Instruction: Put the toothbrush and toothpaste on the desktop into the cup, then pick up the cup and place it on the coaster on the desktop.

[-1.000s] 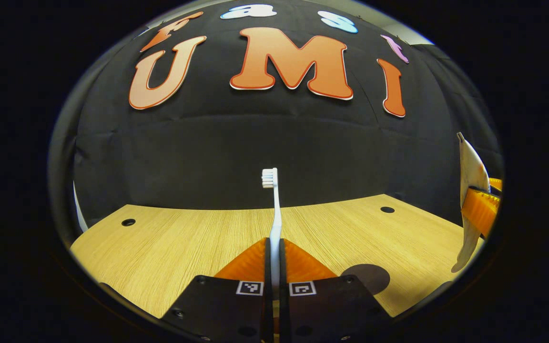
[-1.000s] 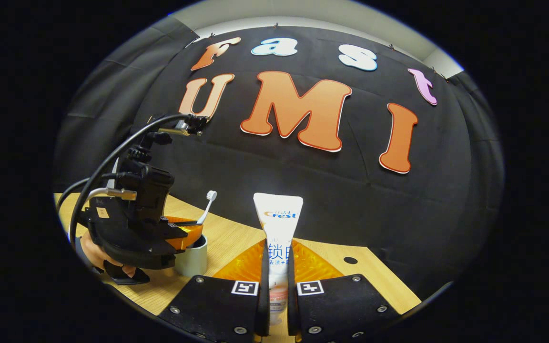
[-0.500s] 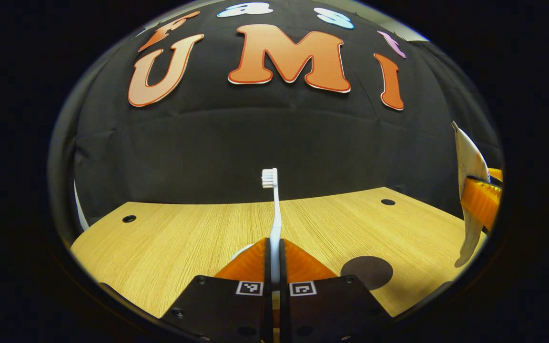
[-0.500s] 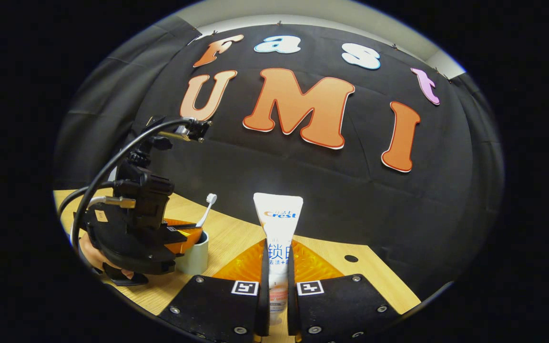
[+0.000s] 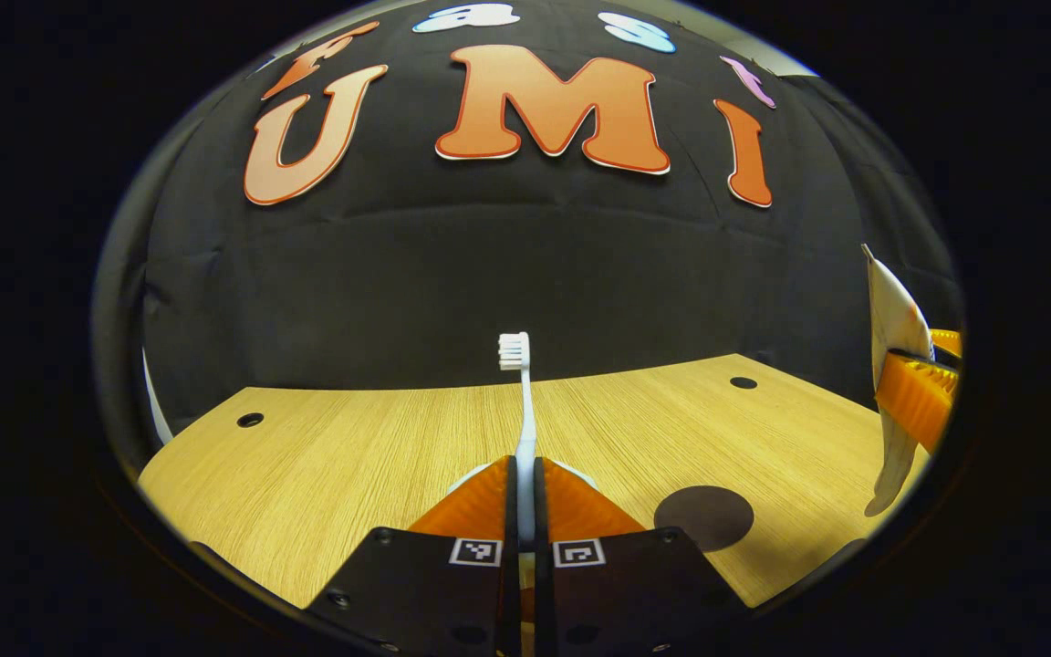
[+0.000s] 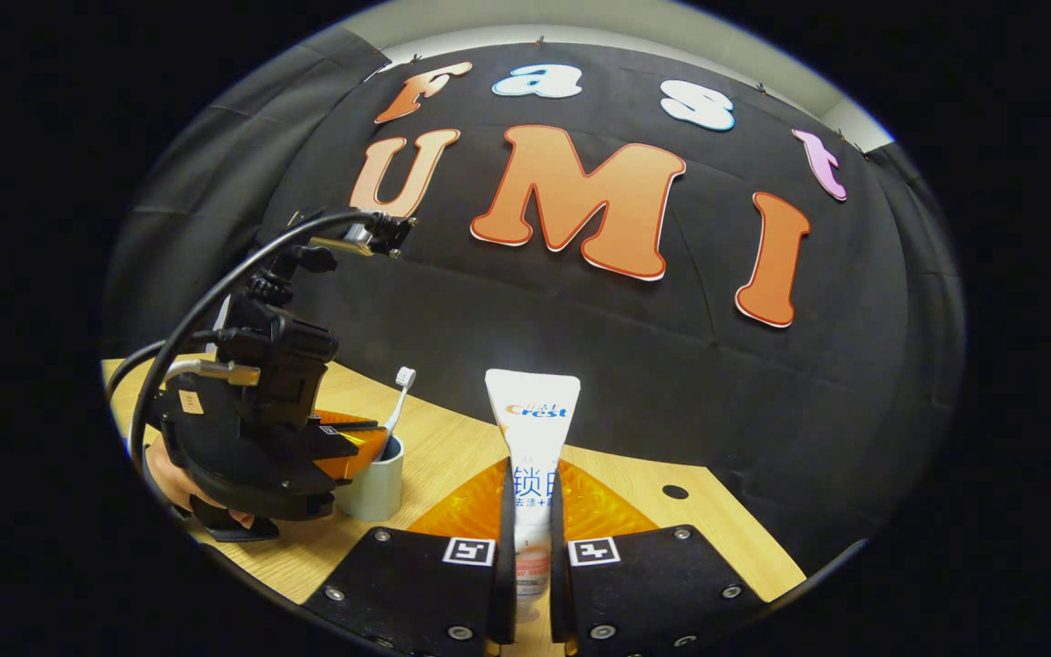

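Left tongs point(image 5: 522, 474) pinch the toothbrush point(image 5: 522, 401) by its lower handle, both orange fingers pressed flat on it. Brush stands upright, white bristle head at the top, rising straight out from between the fingers. A pale rim of the cup point(image 5: 580, 474) peeks out on either side of the finger tips, right below the brush.

In the right gripper view the left tongs point(image 6: 352, 447) sit over the mouth of the grey cup point(image 6: 370, 488), the toothbrush point(image 6: 396, 406) slanting up out of it. A hand point(image 6: 170, 484) grips the unit from below.

Right tongs point(image 6: 525, 506) are clamped on the toothpaste point(image 6: 533, 456), tube upright, flat crimped end up, cap end hidden low between the fingers. From the left gripper view the tube point(image 5: 892, 365) and one orange finger point(image 5: 913, 397) show at the far right edge, held well above the worktop point(image 5: 306, 456).

Dark round coaster point(image 5: 703, 516) lies flat on the worktop, right of the left tongs, apart from the cup.

Against the frames a second ago: brush head sits lower against the wall, cup rim now shows past the fingers where it did not, more worktop in sight. Toothpaste hold unchanged
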